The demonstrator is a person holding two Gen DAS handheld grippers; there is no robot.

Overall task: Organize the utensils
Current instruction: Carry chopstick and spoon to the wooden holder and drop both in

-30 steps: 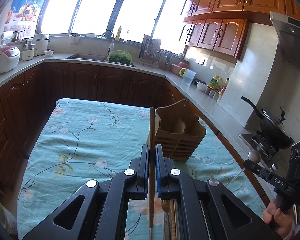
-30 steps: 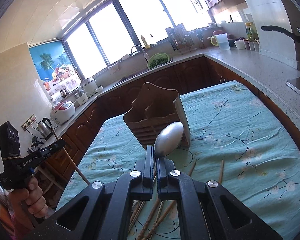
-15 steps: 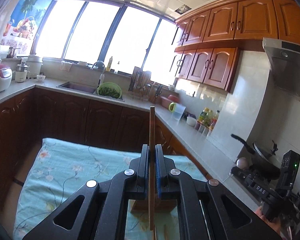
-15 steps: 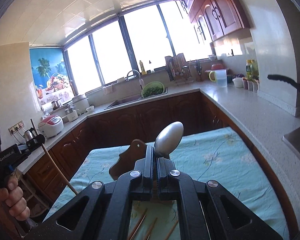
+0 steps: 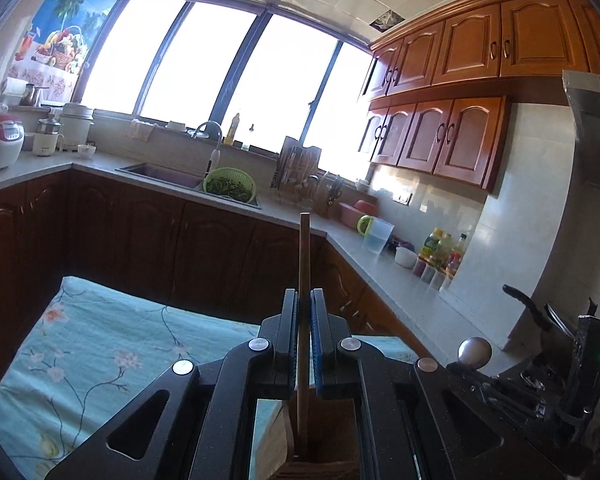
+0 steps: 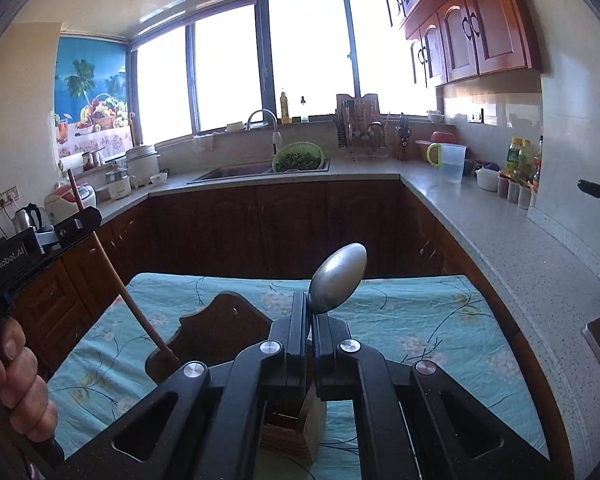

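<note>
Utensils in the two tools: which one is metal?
The spoon in the right tool; its bowl is shiny grey. The left tool grips a wooden chopstick.

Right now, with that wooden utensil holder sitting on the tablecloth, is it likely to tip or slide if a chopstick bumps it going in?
The wooden utensil holder looks boxy with a tall backboard, so it probably resists tipping. It stands on a soft tablecloth, which may let it shift under a sideways push. The chopstick looks thin and light, so its nudge is likely gentle.

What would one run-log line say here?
left gripper: shut on chopstick | right gripper: shut on spoon | both over wooden utensil holder
</note>
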